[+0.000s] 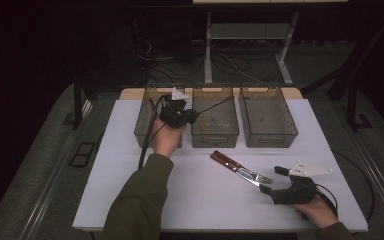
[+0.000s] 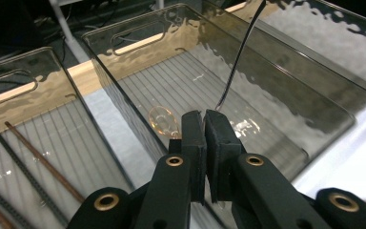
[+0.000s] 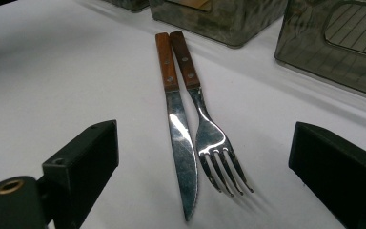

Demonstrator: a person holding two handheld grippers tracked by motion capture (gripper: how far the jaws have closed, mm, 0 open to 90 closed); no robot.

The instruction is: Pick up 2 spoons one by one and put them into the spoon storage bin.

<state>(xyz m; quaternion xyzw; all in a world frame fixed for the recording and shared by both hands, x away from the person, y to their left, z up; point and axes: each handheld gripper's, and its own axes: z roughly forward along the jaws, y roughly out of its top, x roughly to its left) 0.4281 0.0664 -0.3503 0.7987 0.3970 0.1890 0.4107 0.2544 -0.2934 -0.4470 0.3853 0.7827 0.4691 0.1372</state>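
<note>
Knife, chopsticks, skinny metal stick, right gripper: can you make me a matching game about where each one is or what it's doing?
Things:
1. knife
2. chopsticks
3. thin metal utensil
4. right gripper

Places or states:
A. pinched in the shut left gripper
B. jaws wide open
C. on the white table beside the fork
D. lying in a clear bin

Pairs: 1-C, 2-D, 3-A, 4-B

spoon (image 2: 238, 62) handle top cut off, bowl hidden
</note>
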